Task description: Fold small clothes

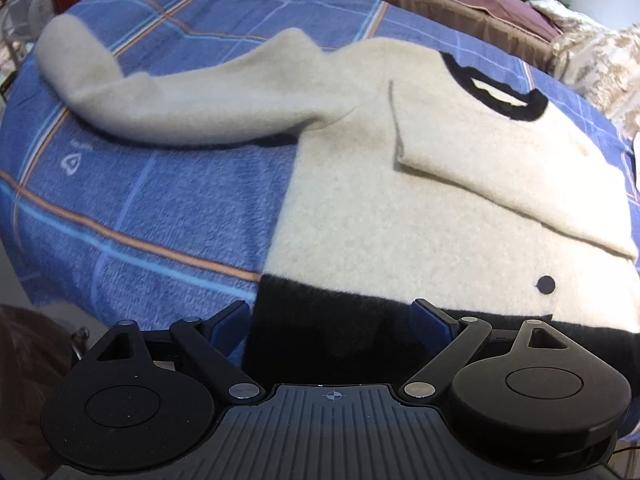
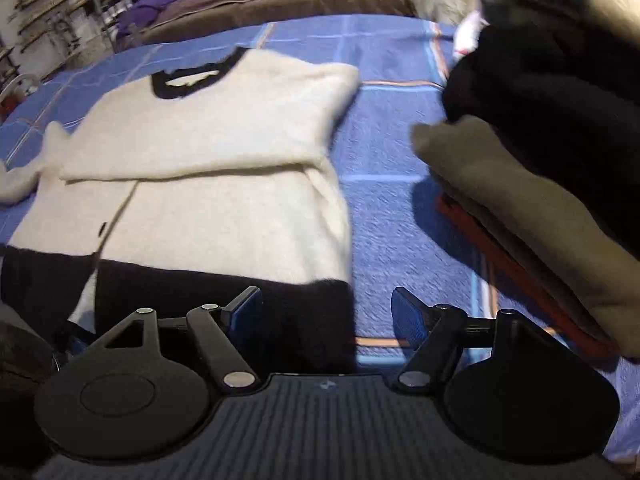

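Lying flat on the blue checked fleece blanket (image 1: pixel 120 208), the cream fuzzy knit sweater with black collar and black hem band (image 1: pixel 460 216) is sitting part-folded: one sleeve is already laid across the chest, while the other long cream sleeve (image 1: pixel 168 100) is still stretching out over the blanket, well apart from the body.

Risks, as judged from here: the knit is looking thick and springy, so the folded sleeve could be sliding off if the hem gets lifted unevenly. A grip taking only the top layer of the black hem would be dragging the fold askew. The stack of folded dark, olive and red garments (image 2: pixel 540 184) is lying near the sweater's side edge; a wide swing could be knocking it.

Tool state: the left gripper (image 1: pixel 332 320) is standing wide open, hovering at the black hem band's corner, with the dark cloth showing between the blue pads; nothing is being pinched. The right gripper (image 2: pixel 326 308) is also standing open, holding nothing, its jaws straddling the hem's other corner and bare blanket. Actual contact with the cloth cannot be told for either.
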The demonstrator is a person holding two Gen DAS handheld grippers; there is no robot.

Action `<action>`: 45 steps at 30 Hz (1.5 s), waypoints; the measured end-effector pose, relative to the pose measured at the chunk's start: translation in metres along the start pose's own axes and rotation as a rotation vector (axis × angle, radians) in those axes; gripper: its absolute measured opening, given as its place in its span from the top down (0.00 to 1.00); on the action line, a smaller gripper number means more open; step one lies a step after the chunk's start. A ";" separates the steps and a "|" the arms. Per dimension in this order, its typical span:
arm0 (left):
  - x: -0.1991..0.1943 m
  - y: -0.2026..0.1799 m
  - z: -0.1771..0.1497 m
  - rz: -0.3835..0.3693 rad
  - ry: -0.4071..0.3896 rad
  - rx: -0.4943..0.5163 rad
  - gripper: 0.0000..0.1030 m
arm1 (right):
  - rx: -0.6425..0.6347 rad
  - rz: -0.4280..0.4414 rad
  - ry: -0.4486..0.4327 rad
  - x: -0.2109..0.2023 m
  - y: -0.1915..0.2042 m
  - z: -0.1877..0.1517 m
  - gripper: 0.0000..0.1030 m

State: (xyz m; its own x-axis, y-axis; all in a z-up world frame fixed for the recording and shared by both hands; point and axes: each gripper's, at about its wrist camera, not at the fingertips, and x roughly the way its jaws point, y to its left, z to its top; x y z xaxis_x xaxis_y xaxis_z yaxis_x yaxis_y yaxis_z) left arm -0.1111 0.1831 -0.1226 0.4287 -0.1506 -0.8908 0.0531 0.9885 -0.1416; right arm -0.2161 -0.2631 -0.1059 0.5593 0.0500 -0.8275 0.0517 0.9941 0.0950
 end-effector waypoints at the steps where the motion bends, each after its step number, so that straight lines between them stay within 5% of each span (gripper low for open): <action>1: 0.005 -0.010 0.004 -0.006 0.000 0.043 0.00 | -0.032 0.025 -0.003 0.008 0.011 0.007 0.26; 6: 0.046 -0.039 0.015 -0.002 0.061 0.203 0.00 | -0.071 0.058 0.028 0.048 0.045 0.025 0.23; 9: 0.064 -0.042 0.015 0.003 0.076 0.269 0.00 | 0.008 -0.061 0.150 0.077 0.040 0.016 0.19; 12: 0.070 -0.051 0.013 -0.007 0.096 0.361 0.00 | 0.059 -0.063 0.200 0.085 0.036 0.010 0.00; 16: 0.069 -0.051 0.025 -0.049 0.111 0.403 0.00 | 0.066 -0.148 0.275 0.100 0.049 0.016 0.00; 21: 0.040 0.001 0.062 -0.128 0.003 0.221 0.00 | 0.208 -0.197 0.318 0.110 0.044 0.028 0.00; 28: 0.006 0.157 0.097 0.062 -0.224 -0.210 0.00 | 0.266 -0.224 0.361 0.113 0.040 0.036 0.00; 33: 0.005 0.258 0.107 0.119 -0.279 -0.526 0.00 | 0.339 -0.246 0.330 0.103 0.043 0.052 0.09; 37: 0.034 0.274 0.121 0.012 -0.233 -0.547 0.00 | 0.362 -0.217 0.319 0.096 0.057 0.059 0.09; 40: 0.043 0.261 0.132 -0.015 -0.290 -0.506 0.00 | 0.317 -0.211 0.315 0.093 0.080 0.066 0.08; 41: 0.049 0.258 0.137 -0.017 -0.272 -0.513 0.19 | 0.304 -0.207 0.317 0.092 0.084 0.067 0.08; 45: 0.035 0.248 0.150 -0.050 -0.315 -0.561 0.26 | 0.266 -0.181 0.319 0.093 0.094 0.073 0.05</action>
State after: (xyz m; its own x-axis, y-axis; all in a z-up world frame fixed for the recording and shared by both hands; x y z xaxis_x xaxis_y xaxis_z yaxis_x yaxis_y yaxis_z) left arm 0.0520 0.4252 -0.1240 0.6868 -0.1012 -0.7198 -0.3626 0.8105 -0.4600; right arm -0.0982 -0.1719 -0.1336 0.2409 -0.0541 -0.9690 0.3598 0.9323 0.0374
